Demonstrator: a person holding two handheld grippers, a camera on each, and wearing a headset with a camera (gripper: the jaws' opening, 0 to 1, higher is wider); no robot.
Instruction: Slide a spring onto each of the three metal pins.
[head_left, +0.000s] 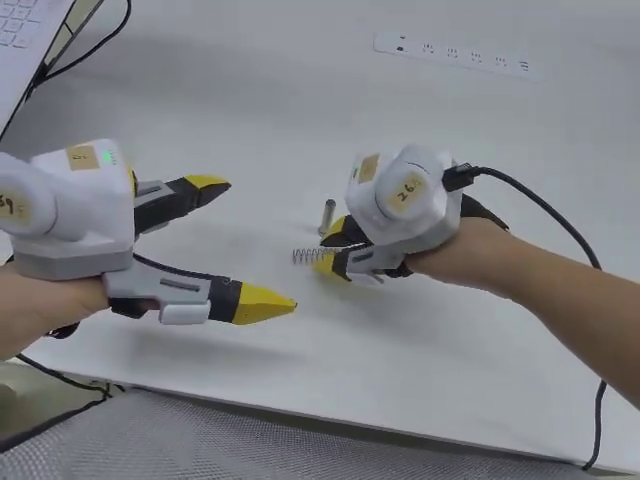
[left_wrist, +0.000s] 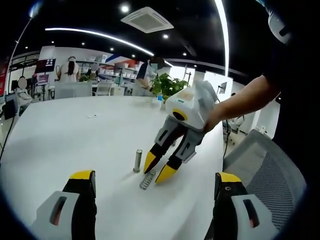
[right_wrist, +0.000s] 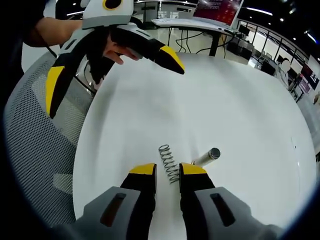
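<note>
1. White table (head_left: 420, 330) is stretching across a bright open office.
2. We are holding the left gripper (head_left: 260, 243) spread wide.
3. We are holding the right gripper (right_wrist: 168, 175) around the spring (right_wrist: 167, 157), beside the standing pin (right_wrist: 206, 157); we cannot tell whether it is clamping.

Head view: high over the near edge of the tabletop (head_left: 300, 100), facing fwd and down, mid range. Left gripper view: low, just off the surface, looks across at the right claw (left_wrist: 157, 171) w/ the room behind. Right gripper view: very close over the spring (right_wrist: 169, 162) and pin (right_wrist: 206, 156) — faces back twd the near edge and the left claw (right_wrist: 115, 89). All 3 share spring + pin.
</note>
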